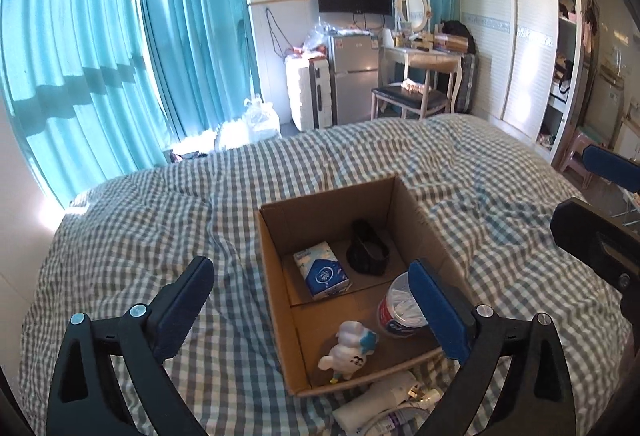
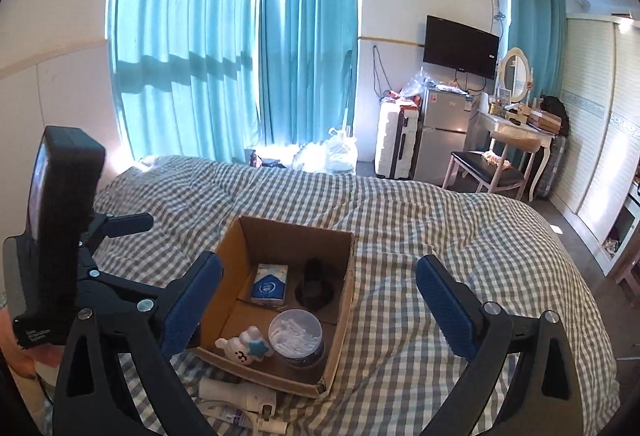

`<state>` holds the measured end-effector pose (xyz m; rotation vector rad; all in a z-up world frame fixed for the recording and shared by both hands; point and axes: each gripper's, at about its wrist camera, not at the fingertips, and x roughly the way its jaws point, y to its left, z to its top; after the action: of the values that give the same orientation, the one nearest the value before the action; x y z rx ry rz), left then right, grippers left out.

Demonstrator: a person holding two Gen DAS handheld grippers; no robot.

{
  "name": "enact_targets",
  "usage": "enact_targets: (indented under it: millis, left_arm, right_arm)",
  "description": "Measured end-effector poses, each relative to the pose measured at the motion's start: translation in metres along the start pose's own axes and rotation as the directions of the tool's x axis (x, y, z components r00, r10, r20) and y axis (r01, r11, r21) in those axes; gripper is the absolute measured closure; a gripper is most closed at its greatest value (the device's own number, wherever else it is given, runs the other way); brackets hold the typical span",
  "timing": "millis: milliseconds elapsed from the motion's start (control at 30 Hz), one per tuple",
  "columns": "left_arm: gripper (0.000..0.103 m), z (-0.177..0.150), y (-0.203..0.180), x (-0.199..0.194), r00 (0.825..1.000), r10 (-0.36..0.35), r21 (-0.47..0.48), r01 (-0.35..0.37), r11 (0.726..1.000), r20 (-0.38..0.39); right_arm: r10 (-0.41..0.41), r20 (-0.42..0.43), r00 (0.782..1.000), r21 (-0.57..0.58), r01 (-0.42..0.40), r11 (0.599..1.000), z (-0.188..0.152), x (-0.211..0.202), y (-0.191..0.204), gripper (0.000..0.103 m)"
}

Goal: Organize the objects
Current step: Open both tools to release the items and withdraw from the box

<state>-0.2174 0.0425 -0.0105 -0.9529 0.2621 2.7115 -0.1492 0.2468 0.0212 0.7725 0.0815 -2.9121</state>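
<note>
1. Both tongs stand wide and hold nothing: the left gripper [image 1: 312, 310] and the right gripper [image 2: 320, 306] hang above the near end of the cardboard box [image 1: 416, 212], clear of its contents.
2. The box sits on the checked bedcover [image 2: 420, 220], ahead of and below both pairs of fingers. In it lie a tissue pack [image 1: 322, 270] and a black item [image 1: 366, 246] at the far end, a cotton-swab tub [image 2: 296, 336] and a small white toy [image 1: 350, 350] at the near end.
3. Still outside — tight against the box's near wall, under the tongs — lies a heap of white bottles and tubes [image 2: 240, 402], likely what is left to sort.
4. Risks, as I judge them: that heap is close-packed, so one closing could catch two pieces or squirt a round bottle sideways on the soft cover.
5. A low reach could also nudge the light box — or both tongs, working near each other, could collide.
</note>
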Motion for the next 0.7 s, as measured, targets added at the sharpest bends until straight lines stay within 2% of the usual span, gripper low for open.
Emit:
enact_targets:
  millis: [300, 533, 700]
  left_arm:
    - [0.001, -0.009, 0.003, -0.076, 0.997, 0.041, -0.038, -0.038, 0.999, 0.072]
    - [0.001, -0.033, -0.001, -0.123, 0.991, 0.078, -0.03, -0.075, 0.997, 0.104]
    - [0.001, -0.057, 0.004, -0.141, 0.986, 0.137, -0.093, -0.129, 0.987, 0.095]
  right_arm:
    - [-0.009, 0.04, 0.999, -0.002, 0.009, 1.0, 0.001, -0.069, 0.006, 0.003]
    - [-0.021, 0.055, 0.998, -0.039, 0.024, 0.999, -0.013, -0.116, 0.025, 0.003]
    - [-0.026, 0.06, 0.998, -0.046, 0.028, 0.999, -0.029, -0.137, 0.034, 0.003]
